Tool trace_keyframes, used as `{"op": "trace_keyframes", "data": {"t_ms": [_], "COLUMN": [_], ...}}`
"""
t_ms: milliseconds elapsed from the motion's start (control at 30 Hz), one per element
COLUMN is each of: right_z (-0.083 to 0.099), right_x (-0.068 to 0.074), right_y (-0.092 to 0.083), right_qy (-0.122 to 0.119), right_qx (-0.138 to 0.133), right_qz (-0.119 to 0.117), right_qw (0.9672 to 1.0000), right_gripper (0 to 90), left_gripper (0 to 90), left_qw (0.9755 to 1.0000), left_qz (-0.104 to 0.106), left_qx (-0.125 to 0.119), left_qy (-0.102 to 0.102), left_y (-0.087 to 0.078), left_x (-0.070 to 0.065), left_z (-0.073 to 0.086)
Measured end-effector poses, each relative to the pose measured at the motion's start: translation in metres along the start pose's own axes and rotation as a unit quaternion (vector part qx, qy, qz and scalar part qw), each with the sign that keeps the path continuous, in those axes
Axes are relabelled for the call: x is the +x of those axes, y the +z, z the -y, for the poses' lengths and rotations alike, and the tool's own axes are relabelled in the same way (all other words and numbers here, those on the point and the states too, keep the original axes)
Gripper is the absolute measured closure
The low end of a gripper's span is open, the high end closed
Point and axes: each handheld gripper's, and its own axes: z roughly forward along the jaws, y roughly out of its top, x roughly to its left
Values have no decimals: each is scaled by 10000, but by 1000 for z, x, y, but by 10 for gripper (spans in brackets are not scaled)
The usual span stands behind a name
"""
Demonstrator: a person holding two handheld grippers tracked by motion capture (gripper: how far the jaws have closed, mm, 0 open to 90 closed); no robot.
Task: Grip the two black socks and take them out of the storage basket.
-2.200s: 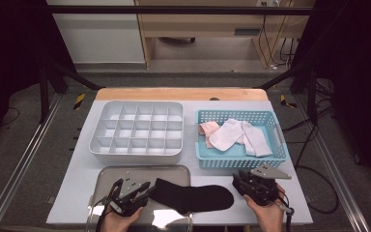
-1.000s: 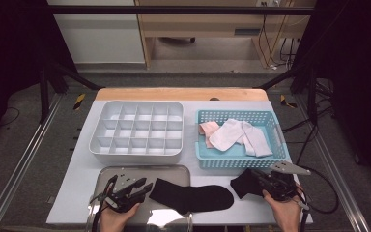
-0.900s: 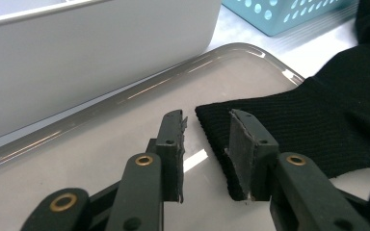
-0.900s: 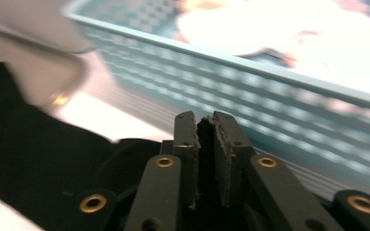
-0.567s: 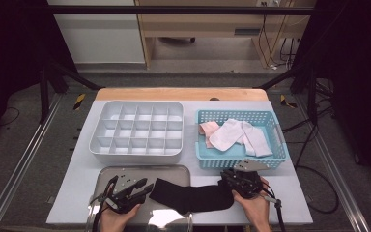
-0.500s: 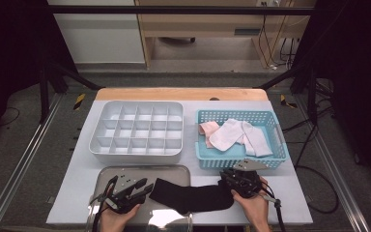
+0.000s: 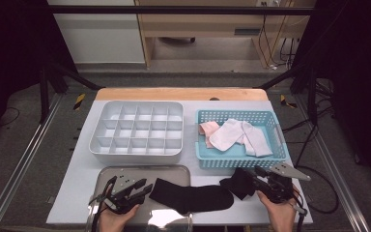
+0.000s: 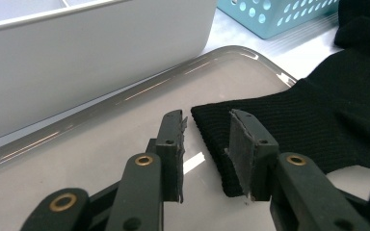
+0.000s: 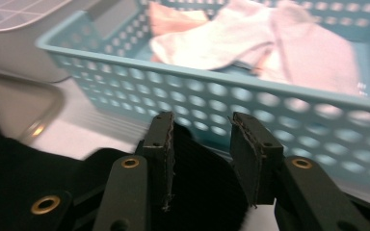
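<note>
Along the near edge of the white table point(image 7: 77, 193), a long black ribbed knit sock point(image 7: 193, 197) is lying flat, its cuff end resting on the shallow grey metal tray point(image 7: 125, 173) and its other end folding back on itself just in front of the light blue perforated plastic basket point(image 7: 270, 159). The cloth is looking soft, limp and very light, so it is likely going to sag and drape from any single hold and to drag rather than slide cleanly; the ribbing should be giving the pads plenty of bite, and nothing about it is looking fragile. The sensible places to pinch are judged to be the firm hemmed cuff and the doubled-over far end, one per hand, so the length is staying stretched between them. The left gripper point(image 8: 206, 139) is resting low over the tray with its jaws standing partly open, straddling the corner of the cuff without pressing on it. The right gripper point(image 9: 201, 144) is sitting over the bunched end; its jaws have just been opening and are standing apart, with black fabric lying between them but not clamped. Behind the sock, the white plastic divided organiser box point(image 7: 137, 130) is standing with its cells bare, and pale folded socks point(image 7: 236, 135) are lying in the basket.
</note>
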Motion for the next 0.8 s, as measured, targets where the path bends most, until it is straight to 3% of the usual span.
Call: {"op": "trace_keyframes", "data": {"t_ms": [167, 300, 433, 500, 667, 800], "right_z": [14, 23, 27, 29, 28, 23], "right_x": [-12, -12, -10, -9, -11, -9], "right_y": [-4, 10, 21, 24, 24, 16], "right_qy": [175, 177, 48, 95, 474, 381], "right_qx": [193, 519, 788, 938, 1018, 863], "right_qz": [95, 72, 107, 52, -80, 5], "right_qw": [9996, 9985, 9968, 9955, 9936, 9955], "right_gripper": [569, 561, 609, 647, 763, 778], "left_gripper": [652, 652, 652, 651, 651, 651], "left_qw": [10000, 10000, 10000, 10000, 10000, 10000], "left_qz": [-16, -2, -10, -11, -15, -30], "left_qx": [5, 28, 20, 22, 24, -7], "left_qy": [-31, -6, -31, -24, -21, -58], "left_y": [0, 0, 0, 0, 0, -1], "left_x": [1, 0, 1, 1, 0, 2], "left_z": [1, 1, 1, 1, 1, 1]}}
